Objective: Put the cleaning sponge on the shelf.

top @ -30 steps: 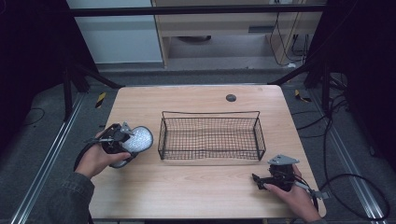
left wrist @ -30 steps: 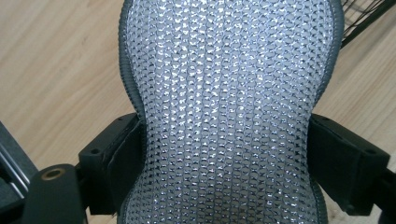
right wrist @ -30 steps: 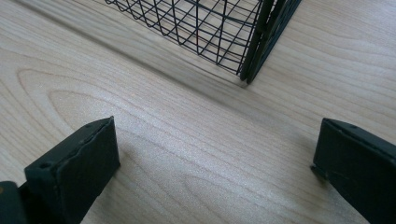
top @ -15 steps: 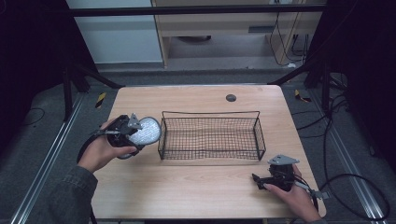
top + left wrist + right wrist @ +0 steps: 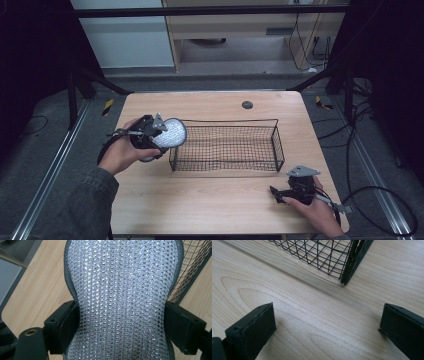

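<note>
At the table's left side, just beside the wire basket (image 5: pixel 225 145), the left gripper (image 5: pixel 122 322) pinched one silver-white sequined pad (image 5: pixel 122 290) with a dark rim, jaws closed tight on its waist, held above the wood. One basket, two grippers; right gripper (image 5: pixel 327 325) gaped empty.

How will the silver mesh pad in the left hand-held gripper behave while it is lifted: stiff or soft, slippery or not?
The silver mesh pad is probably soft: it narrows where the left hand-held gripper squeezes it. Its knitted, bumpy surface likely resists slipping. It seems light, since it stands out from the grip in the high view without sagging.
</note>
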A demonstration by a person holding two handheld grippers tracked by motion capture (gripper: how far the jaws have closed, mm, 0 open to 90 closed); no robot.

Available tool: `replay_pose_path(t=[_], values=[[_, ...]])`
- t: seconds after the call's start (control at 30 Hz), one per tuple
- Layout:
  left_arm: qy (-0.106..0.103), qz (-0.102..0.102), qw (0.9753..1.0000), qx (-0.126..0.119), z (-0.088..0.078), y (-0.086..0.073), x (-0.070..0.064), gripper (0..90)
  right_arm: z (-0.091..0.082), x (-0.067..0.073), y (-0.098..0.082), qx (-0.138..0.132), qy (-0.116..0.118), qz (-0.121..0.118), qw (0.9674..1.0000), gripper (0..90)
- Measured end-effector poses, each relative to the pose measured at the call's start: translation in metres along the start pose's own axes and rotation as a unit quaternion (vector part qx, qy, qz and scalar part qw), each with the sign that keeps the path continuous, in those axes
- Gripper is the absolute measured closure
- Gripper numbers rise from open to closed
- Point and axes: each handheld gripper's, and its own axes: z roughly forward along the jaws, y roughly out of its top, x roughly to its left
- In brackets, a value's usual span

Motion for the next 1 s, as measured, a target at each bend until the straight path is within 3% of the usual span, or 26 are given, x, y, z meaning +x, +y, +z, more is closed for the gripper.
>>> replay_pose_path(t=[0.27, 1.0], values=[[-0.003, 0.014, 0.9999, 0.001, 0.006, 0.021, -0.002, 17.2, 0.0, 0.0, 0.0, 0.0, 0.0, 0.001, 1.0, 0.4], [-0.012, 0.041, 0.9991, -0.005, 0.018, 0.056, -0.011, 17.7, 0.0, 0.0, 0.0, 0.0, 0.001, 0.0, 1.0, 0.4]])
